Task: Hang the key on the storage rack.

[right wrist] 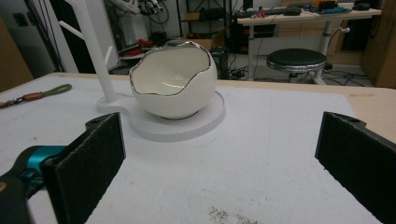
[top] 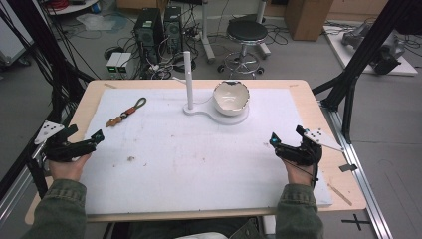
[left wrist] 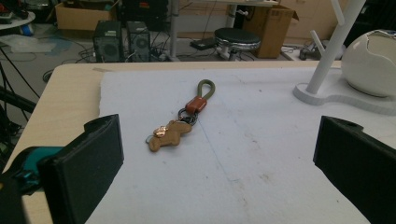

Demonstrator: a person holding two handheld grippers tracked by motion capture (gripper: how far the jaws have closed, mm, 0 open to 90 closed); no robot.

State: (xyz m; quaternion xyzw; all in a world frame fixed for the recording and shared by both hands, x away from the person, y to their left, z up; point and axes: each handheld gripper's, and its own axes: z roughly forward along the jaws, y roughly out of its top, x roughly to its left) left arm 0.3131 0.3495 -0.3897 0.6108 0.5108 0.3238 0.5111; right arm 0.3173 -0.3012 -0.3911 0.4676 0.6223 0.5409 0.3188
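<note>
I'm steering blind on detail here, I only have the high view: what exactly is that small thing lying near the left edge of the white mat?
Observer: It's a keychain: a green cord loop, a brown leather band, metal rings and a tan bear-shaped charm, lying flat.
Operator: Is the left gripper lined up with it?
Observer: Yes, the left gripper looks straight at it, with both jaws wide apart and short of the charm.
Operator: And the bowl, anything inside?
Observer: The right gripper view looks into the egg-shaped bowl; the part of the inside it shows is bare, with a silver jagged rim.
Operator: Right gripper holding anything?
Observer: No, the right gripper is open with nothing between the jaws.
</note>
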